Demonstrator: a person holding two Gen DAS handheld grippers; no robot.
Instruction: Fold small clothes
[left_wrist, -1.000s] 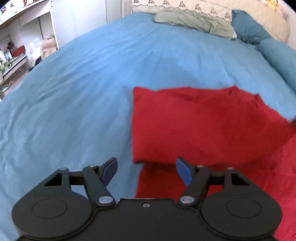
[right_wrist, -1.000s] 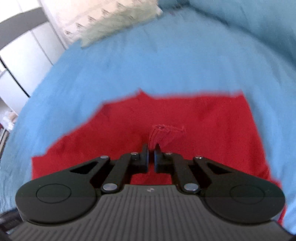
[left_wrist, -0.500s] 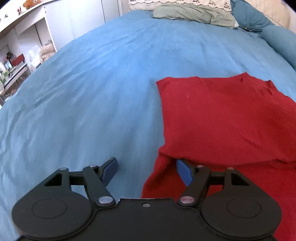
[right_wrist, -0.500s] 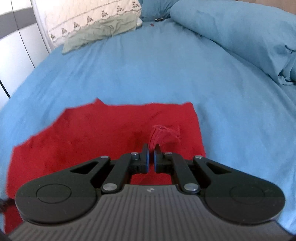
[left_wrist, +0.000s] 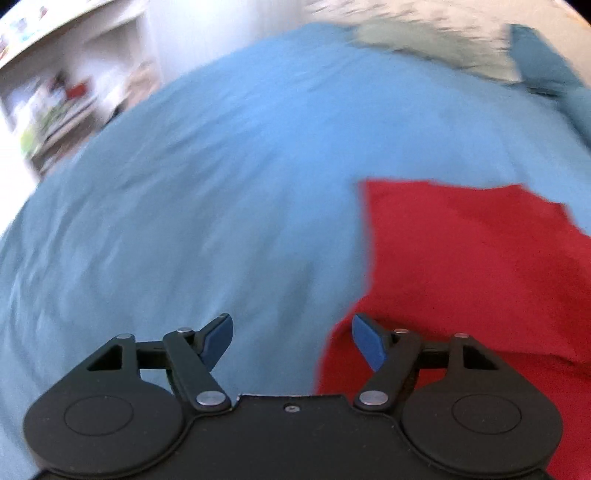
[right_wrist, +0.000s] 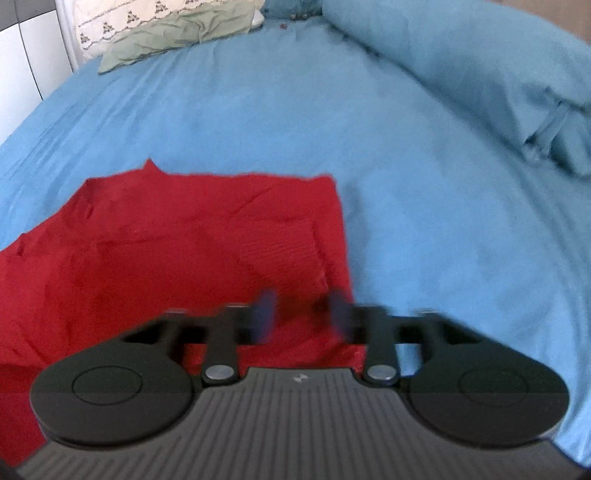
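Note:
A red garment (left_wrist: 472, 266) lies folded over on the blue bed cover (left_wrist: 221, 184), its folded edge running down the right half of the left wrist view. My left gripper (left_wrist: 291, 341) hangs just left of the garment's near corner; its jaws are opening and hold nothing. In the right wrist view the red garment (right_wrist: 177, 251) fills the lower left, with a ribbed hem lying flat near its right edge. My right gripper (right_wrist: 301, 314) hovers over that hem, blurred, its jaws opening, with the cloth released beneath them.
A rolled blue duvet (right_wrist: 480, 74) lies along the right side of the bed. A green cloth (right_wrist: 173, 37) and patterned pillow (right_wrist: 122, 18) sit at the head. White shelves (left_wrist: 66, 92) with small items stand past the bed's left side.
My right gripper has let go of the pinched red hem and its jaws have swung apart; the hem now lies flat. The left wrist view has shifted and blurred, the left jaws staying apart.

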